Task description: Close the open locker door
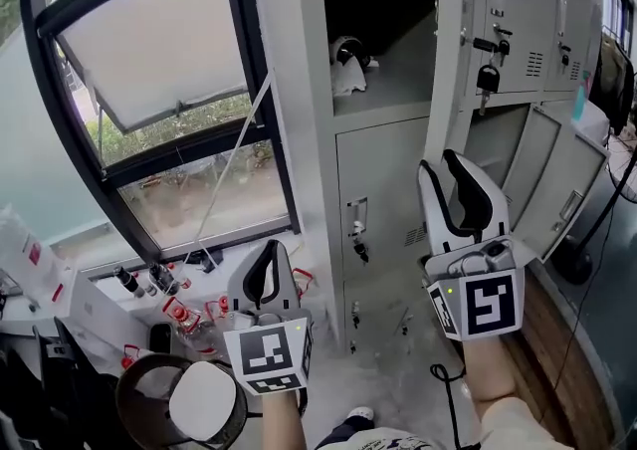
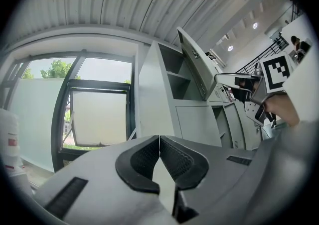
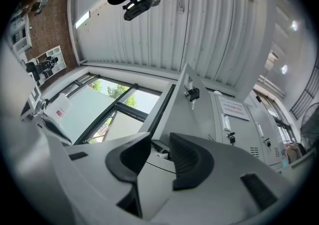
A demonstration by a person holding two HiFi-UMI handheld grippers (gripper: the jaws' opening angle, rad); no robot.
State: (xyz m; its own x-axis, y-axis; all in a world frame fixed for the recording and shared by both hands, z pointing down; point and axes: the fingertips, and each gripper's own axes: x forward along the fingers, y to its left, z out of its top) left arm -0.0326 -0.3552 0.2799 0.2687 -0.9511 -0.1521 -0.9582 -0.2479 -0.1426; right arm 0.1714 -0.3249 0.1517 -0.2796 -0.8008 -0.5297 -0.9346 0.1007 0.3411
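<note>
With my right gripper (image 1: 441,161) half-open and empty and my left gripper (image 1: 271,245) pinched closed on nothing, I'd press the locker door (image 1: 451,50) squarely near its free edge.

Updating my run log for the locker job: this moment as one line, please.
left hand-held gripper: shut, empty | right hand-held gripper: open, empty | locker door: open, untouched

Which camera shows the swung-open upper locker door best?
The left gripper view: the upper locker door stands swung out, inner face broadly visible. The head view catches the door nearly edge-on, a narrow strip; the right gripper view shows a slim slice with its key.
</note>
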